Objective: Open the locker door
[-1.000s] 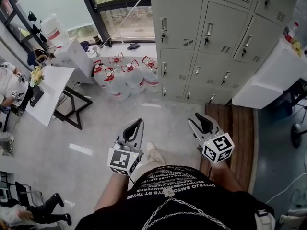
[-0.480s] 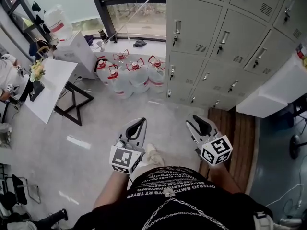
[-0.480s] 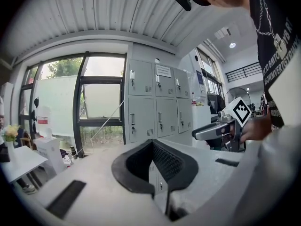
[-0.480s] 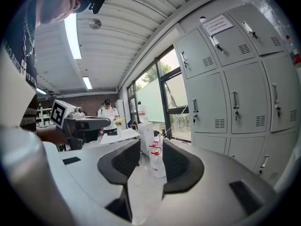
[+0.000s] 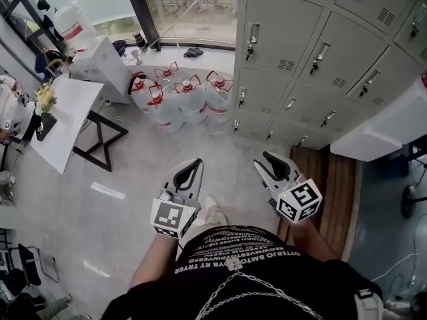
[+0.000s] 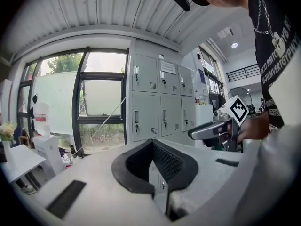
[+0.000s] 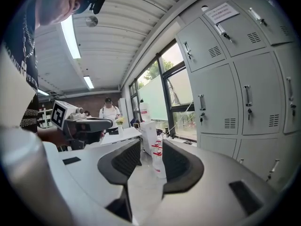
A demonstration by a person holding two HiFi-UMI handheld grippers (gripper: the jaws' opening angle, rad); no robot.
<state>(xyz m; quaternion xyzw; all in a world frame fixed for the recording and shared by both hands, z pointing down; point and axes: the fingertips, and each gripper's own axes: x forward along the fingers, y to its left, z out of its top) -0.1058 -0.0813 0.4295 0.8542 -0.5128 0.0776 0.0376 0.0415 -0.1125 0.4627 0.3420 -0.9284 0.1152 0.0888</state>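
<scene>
A bank of grey lockers [image 5: 300, 39] fills the upper right of the head view, every door closed, each with a handle [image 5: 253, 33] and a key. The lockers [image 6: 160, 102] stand ahead in the left gripper view and to the right as lockers [image 7: 235, 93] in the right gripper view. Both grippers hang at waist height, well short of the doors. My left gripper [image 5: 190, 167] has its tips together around nothing [image 6: 151, 142]. My right gripper [image 5: 270, 160] is open and empty [image 7: 151, 147], with bottles showing through the gap.
Several water jugs [image 5: 183, 99] stand on the floor left of the lockers, under the window. A white table [image 5: 63, 122] with flowers is at the left, with people beyond it. A white counter [image 5: 387, 129] juts out at the right above a wooden floor strip [image 5: 333, 179].
The lockers have grown larger and nearer in the head view as the person walks toward them. Both grippers travel along with the person, their jaws standing as before.
</scene>
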